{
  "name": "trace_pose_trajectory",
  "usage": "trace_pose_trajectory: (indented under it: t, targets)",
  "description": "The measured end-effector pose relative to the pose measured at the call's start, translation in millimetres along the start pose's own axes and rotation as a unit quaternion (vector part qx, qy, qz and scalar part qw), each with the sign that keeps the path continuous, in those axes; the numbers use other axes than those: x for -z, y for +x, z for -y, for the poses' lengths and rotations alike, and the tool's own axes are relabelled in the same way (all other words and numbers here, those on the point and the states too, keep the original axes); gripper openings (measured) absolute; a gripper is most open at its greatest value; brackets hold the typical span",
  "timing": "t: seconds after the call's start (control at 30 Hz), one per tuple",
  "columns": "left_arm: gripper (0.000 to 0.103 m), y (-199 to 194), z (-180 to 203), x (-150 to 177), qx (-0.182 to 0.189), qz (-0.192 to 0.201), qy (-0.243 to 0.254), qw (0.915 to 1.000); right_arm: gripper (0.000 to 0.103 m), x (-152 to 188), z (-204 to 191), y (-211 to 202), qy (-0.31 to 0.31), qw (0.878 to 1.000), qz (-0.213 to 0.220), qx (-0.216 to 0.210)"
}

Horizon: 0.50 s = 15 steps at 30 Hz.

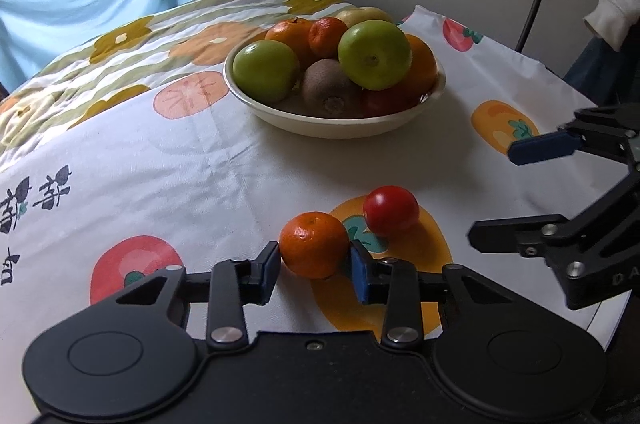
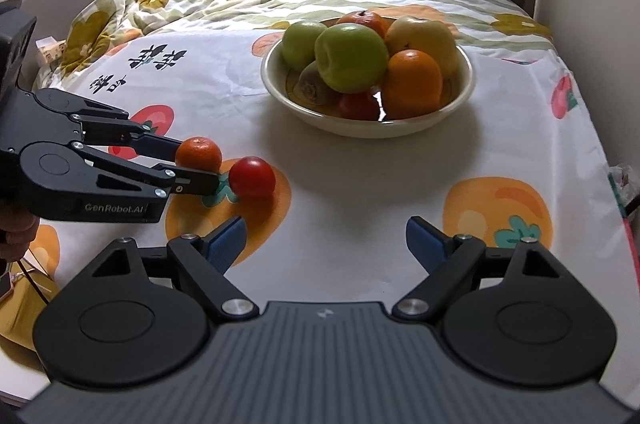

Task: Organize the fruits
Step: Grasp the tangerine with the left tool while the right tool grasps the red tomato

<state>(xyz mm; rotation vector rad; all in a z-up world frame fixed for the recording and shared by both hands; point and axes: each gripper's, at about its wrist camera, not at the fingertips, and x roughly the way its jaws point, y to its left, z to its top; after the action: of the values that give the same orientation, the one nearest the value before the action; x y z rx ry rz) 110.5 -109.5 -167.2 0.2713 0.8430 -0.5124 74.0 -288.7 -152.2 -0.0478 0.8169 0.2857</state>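
Note:
A small orange mandarin (image 1: 314, 244) rests on the fruit-print tablecloth, and my left gripper (image 1: 315, 263) is shut on it, a blue pad pressed on each side. From the right wrist view the same mandarin (image 2: 199, 153) shows between the left gripper's (image 2: 188, 163) black fingers. A red tomato (image 1: 391, 210) lies just right of the mandarin, touching or nearly touching it (image 2: 252, 177). My right gripper (image 2: 324, 244) hovers open over bare cloth, nearer than the tomato, nothing between its pads. A cream bowl (image 1: 332, 127) further back holds green apples, oranges, a kiwi and red fruit.
The bowl (image 2: 362, 127) sits mid-table, piled high. A rumpled quilt (image 2: 132, 3) covers the far left of the table. Wall and curtain close the far side; a white sleeve (image 1: 612, 3) hangs at upper right. The table edge drops off on the right.

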Motion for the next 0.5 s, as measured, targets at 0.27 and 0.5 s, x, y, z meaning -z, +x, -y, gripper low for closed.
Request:
trace_pose_trajectory:
  t: [0.27, 0.5]
  targets:
    - [0.04, -8.5, -8.4, 8.3, -0.015, -0.002, -0.007, 0.9999, 0.093, -7.2, -14.6, 12.9, -0.02, 1.0, -0.006, -0.014]
    - [0.04, -19.5, -20.8, 18.9, -0.03, -0.003, -0.03, 0.9991, 0.081, -17.2, -29.0, 26.8, -0.036, 0.999, -0.011, -0.028]
